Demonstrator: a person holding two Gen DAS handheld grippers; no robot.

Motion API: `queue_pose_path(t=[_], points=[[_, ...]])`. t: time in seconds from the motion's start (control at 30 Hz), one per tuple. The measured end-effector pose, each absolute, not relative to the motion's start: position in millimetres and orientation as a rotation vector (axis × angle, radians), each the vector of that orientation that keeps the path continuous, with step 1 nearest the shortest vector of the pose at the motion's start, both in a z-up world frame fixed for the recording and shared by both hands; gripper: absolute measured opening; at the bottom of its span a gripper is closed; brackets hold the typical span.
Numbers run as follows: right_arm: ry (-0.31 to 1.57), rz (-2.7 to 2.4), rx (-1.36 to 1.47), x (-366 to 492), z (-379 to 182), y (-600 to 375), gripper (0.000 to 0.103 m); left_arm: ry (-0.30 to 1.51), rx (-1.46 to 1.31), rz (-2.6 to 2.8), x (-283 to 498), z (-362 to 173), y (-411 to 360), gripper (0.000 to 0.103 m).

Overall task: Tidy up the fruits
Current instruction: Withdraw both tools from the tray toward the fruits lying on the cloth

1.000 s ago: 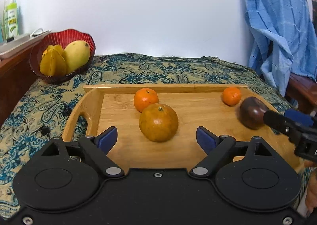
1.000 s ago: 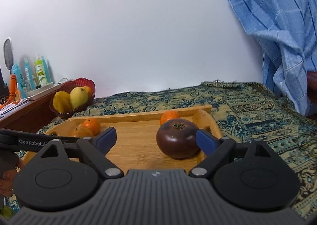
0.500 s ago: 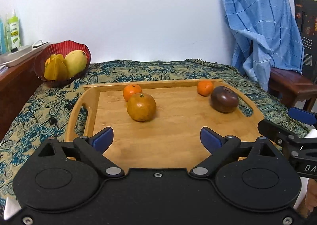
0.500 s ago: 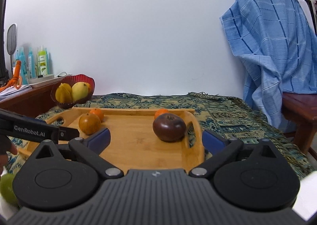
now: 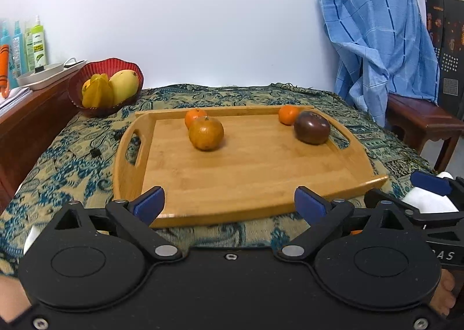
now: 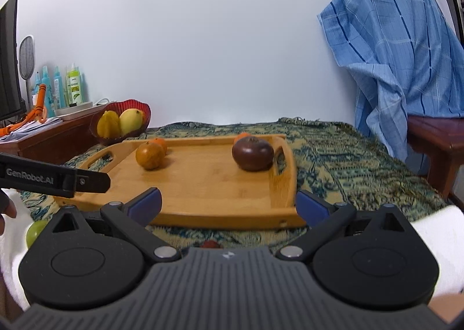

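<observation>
A wooden tray (image 5: 246, 173) lies on a patterned cloth. On it sit a brownish orange (image 5: 206, 133), a small tangerine (image 5: 195, 116) behind it, another tangerine (image 5: 288, 115) at the far right, and a dark purple fruit (image 5: 311, 127) beside it. The tray (image 6: 208, 193), the orange (image 6: 149, 155) and the purple fruit (image 6: 252, 154) also show in the right wrist view. My left gripper (image 5: 229, 203) is open and empty at the tray's near edge. My right gripper (image 6: 227, 203) is open and empty, near the tray's front right corner.
A red bowl (image 5: 105, 84) with a mango and starfruit stands at the far left. A wooden side table with bottles (image 6: 58, 89) is left of it. A blue cloth (image 5: 380, 48) hangs over a chair at right. A green fruit (image 6: 36, 232) lies low left.
Both grippers have pulled back from the tray. The right gripper, earlier around the dark purple fruit, has left it on the tray; the left has drawn away from the orange.
</observation>
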State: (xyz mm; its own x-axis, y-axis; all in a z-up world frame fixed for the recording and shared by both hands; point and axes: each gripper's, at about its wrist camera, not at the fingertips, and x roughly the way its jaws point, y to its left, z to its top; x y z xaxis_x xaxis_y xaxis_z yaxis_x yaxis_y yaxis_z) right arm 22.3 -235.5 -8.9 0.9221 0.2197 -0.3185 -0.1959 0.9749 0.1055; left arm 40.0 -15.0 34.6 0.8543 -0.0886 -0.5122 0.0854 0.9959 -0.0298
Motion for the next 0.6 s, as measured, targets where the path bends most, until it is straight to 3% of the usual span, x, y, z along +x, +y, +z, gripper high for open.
queue_pose_path(t=[0.6], points=[[0.497, 0.194, 0.016, 26, -33, -226, 0.103, 0.571, 0.049, -0.08, -5, 4, -24, 0.094]])
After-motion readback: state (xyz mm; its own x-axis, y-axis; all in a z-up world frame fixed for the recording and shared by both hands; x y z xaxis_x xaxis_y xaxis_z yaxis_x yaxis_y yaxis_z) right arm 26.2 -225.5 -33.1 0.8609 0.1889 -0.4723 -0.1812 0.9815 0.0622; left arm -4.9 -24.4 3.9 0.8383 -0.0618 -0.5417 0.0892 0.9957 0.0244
